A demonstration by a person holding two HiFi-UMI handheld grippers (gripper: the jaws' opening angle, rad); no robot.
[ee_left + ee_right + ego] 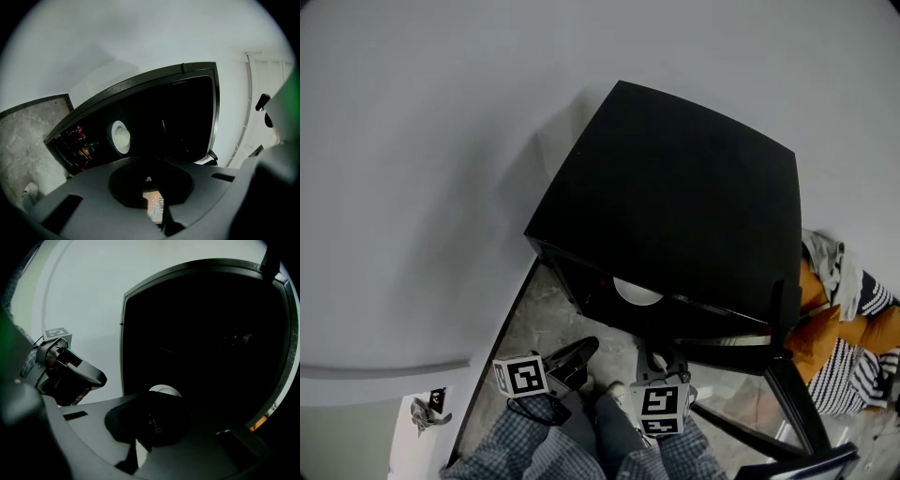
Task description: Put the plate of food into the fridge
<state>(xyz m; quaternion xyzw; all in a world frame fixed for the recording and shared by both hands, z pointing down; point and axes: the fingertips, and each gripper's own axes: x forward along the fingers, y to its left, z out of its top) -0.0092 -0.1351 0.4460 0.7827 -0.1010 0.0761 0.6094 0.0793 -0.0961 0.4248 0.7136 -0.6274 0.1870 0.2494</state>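
A black mini fridge [675, 187] stands on the floor with its front open. A white plate [636, 292] lies inside, just under the top edge. It also shows as a pale disc, the plate [121, 137], in the left gripper view and as the plate [165, 390] in the right gripper view. My left gripper [577, 356] and right gripper [659, 361] hover side by side before the opening, short of the plate. Both look shut and hold nothing. From their own cameras, the left gripper [152, 187] and right gripper [147, 427] point into the dark interior.
The fridge door [792, 375] hangs open at the right. Orange and striped cloth [848, 323] lies beyond it. Red and green items [77, 143] sit on a shelf in the fridge. A white wall [412, 187] runs along the left, with pale stone floor [534, 319] beneath.
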